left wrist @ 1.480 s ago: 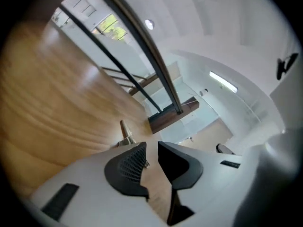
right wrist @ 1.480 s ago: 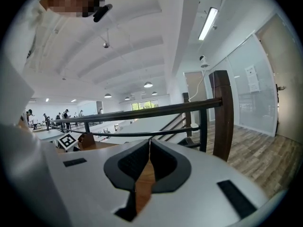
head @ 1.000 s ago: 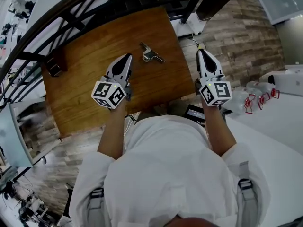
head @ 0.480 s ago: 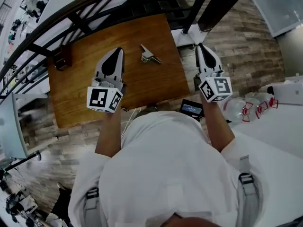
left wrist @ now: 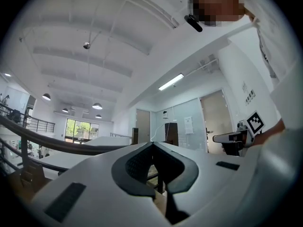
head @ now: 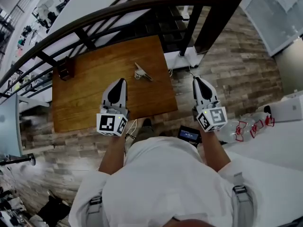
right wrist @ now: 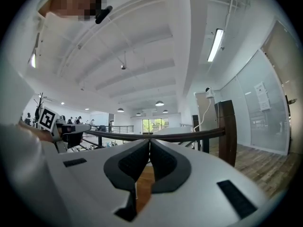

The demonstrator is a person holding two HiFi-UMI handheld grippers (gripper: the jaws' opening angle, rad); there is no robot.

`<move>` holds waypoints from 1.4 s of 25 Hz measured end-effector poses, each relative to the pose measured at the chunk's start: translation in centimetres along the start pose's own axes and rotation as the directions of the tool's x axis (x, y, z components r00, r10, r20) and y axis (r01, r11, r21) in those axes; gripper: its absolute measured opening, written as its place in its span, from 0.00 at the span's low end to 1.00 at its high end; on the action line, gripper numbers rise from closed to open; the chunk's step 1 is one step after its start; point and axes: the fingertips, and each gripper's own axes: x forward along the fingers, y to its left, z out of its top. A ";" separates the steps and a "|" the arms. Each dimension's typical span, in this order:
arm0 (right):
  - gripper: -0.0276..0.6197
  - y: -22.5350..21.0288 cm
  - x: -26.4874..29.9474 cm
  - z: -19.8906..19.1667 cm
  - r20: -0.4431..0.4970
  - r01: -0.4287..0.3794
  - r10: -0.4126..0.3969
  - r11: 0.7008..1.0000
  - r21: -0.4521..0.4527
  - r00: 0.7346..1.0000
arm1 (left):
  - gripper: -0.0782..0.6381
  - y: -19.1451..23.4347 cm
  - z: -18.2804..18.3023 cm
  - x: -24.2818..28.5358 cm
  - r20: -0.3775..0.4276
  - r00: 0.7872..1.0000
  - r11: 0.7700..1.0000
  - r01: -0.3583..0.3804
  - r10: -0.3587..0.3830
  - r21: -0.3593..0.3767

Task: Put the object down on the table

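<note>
Shoulders in a white top fill the bottom of the head view, with two forearms reaching forward from them. I count two grippers, each with one marker cube at its near end. The left gripper (head: 120, 81) sits over the near part of the table, its jaws pressed together with nothing between them. The right gripper (head: 195, 79) hangs over the plank floor (head: 227, 65), just off the table's right edge. Its jaws also meet at the tips and hold nothing. Between my arms, down on the floor, lies one small dark device with a lit screen (head: 189, 135).

One wooden table (head: 80, 98) is in view, brown and bare over most of its top. One object (head: 141, 72) lies on it, on the far half. It is ahead of the left gripper and a little to its right, apart from both grippers. It is small, silver-grey and metallic, with a thicker body and a thin arm pointing right. It could be a clip or a bracket, but it is too small for me to say. One dark block (head: 65, 69) stands at the table's far left corner, well apart from the object. Beyond the table runs one dark curved railing (head: 118, 14).
</note>
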 end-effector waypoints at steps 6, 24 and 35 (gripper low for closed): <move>0.08 1.0 -2.5 -2.5 -0.028 -0.069 0.072 0.994 0.086 0.997 | 0.13 -3.8 -1.7 -2.5 -0.060 0.998 0.999 -0.010 0.007 -0.041; 0.08 5.5 -5.0 -2.6 -0.021 -0.221 0.224 0.970 0.100 0.974 | 0.13 -7.7 -4.1 -9.6 -0.150 0.986 0.991 -0.089 0.074 -0.101; 0.08 4.3 -5.2 -3.7 -0.041 -0.195 0.200 0.975 0.109 0.979 | 0.13 -6.6 -5.0 -10.3 -0.171 0.978 0.982 -0.141 0.119 -0.125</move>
